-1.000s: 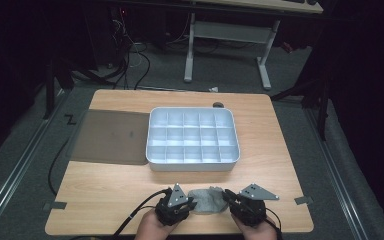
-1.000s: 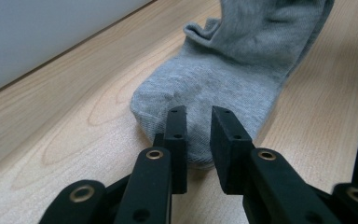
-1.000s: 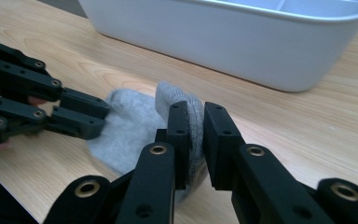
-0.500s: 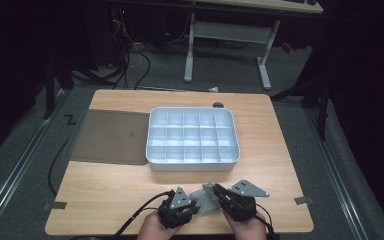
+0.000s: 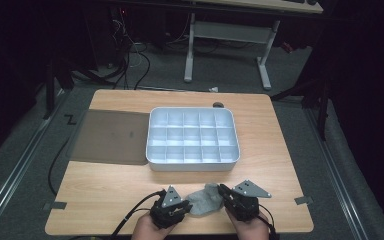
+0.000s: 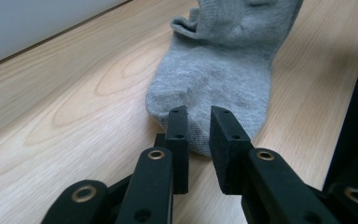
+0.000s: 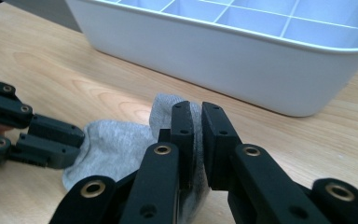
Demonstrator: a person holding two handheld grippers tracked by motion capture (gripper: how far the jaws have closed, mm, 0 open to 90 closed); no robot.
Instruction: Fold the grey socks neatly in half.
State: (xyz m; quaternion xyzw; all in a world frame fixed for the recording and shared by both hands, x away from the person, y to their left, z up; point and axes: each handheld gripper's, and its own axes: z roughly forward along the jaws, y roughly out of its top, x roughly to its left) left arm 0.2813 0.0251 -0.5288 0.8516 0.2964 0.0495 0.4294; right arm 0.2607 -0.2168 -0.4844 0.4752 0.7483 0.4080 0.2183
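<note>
A grey sock (image 5: 203, 201) lies on the wooden table near its front edge, between my two grippers. My right gripper (image 5: 223, 192) is shut on one end of the sock (image 7: 116, 135), with fabric pinched between the pads of this gripper (image 7: 198, 109). My left gripper (image 5: 184, 210) is at the toe end. Its jaws have just been closing, and a narrow gap still shows between them in the left gripper view, where the gripper (image 6: 200, 116) has the sock's (image 6: 223, 60) toe edge at its tips. The left gripper (image 7: 51, 140) also appears in the right gripper view.
A white tray (image 5: 192, 165) divided into several compartments stands at the table's middle, just beyond the sock; its wall (image 7: 223, 60) is close ahead of the right gripper. A dark mat (image 5: 110, 136) lies left of it. A small dark object (image 5: 218, 105) sits by the far edge.
The right gripper shifted slightly left toward the left one, bunching the sock, then eased back right. The sock now lies more spread between the grippers.
</note>
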